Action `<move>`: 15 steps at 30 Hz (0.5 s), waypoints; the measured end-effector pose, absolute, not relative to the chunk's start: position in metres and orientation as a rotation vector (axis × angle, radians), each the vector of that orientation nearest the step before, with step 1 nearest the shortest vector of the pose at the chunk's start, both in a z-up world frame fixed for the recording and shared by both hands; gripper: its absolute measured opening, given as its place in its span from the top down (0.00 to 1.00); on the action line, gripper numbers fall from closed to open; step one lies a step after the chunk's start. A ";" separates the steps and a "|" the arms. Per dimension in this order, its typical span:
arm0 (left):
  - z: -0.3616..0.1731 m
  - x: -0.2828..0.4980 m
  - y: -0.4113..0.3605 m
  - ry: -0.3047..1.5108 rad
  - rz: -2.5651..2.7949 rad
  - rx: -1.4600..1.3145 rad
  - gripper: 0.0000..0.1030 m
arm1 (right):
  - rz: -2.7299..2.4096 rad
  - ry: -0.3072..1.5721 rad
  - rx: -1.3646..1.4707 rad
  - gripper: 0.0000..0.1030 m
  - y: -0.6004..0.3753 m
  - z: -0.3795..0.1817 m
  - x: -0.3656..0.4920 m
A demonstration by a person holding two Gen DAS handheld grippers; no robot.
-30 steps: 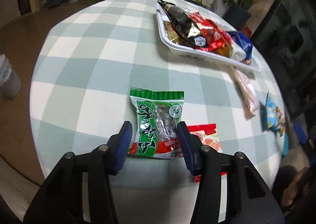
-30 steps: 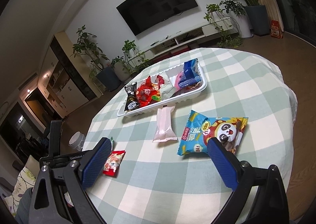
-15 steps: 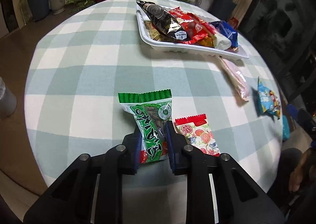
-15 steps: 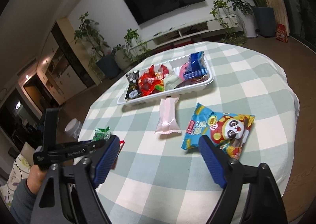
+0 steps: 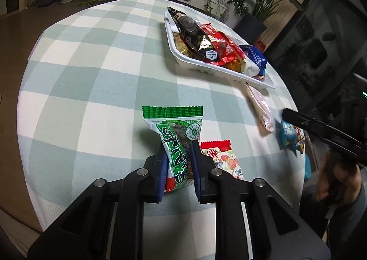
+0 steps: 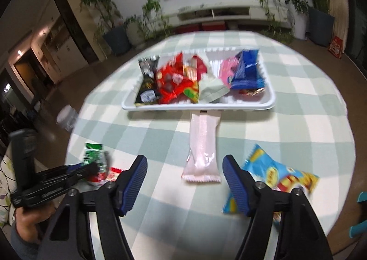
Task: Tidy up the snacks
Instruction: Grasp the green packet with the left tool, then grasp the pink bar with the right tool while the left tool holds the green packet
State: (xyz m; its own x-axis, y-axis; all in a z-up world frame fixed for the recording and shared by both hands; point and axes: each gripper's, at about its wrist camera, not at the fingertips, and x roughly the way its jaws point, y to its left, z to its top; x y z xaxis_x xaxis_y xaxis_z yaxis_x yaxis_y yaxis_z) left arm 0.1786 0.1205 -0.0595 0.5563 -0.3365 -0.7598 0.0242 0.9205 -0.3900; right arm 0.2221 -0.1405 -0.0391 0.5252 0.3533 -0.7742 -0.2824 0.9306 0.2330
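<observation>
In the left wrist view, the left gripper (image 5: 177,163) was clenched on the lower half of a green plastic snack packet with white lettering (image 5: 175,143), its blue pads pressing both sides so that the packet's bottom edge was hidden between them. Just beside it at three o'clock lay a small red-topped sachet printed with fruit (image 5: 223,159), partly covered by the gripper's finger. At one o'clock the white plastic tray (image 5: 206,69) held a heap of black, red and blue wrappers, their print too small to read. A pale pink wrapper (image 5: 260,105) lay just below the tray's near corner, and at three o'clock a black tool and a hand, dark and blurred, cut across a blue bag (image 5: 292,134). The round table wore a green-and-cream checked cloth (image 5: 91,76); potted plants and a low white cabinet stood behind. In the right wrist view, which was motion-blurred, the right gripper (image 6: 184,182) was closing with nothing pressed between its pads; the pale pink wrapper (image 6: 201,152) lay ahead between them at twelve o'clock. The blue bag (image 6: 275,175) sat half hidden behind the right finger, and the green packet (image 6: 95,156) showed at nine o'clock.
</observation>
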 end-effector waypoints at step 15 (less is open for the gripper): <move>-0.068 0.184 0.110 1.004 -0.244 -0.322 0.86 | 0.307 1.049 -0.103 0.74 -0.111 -0.080 0.251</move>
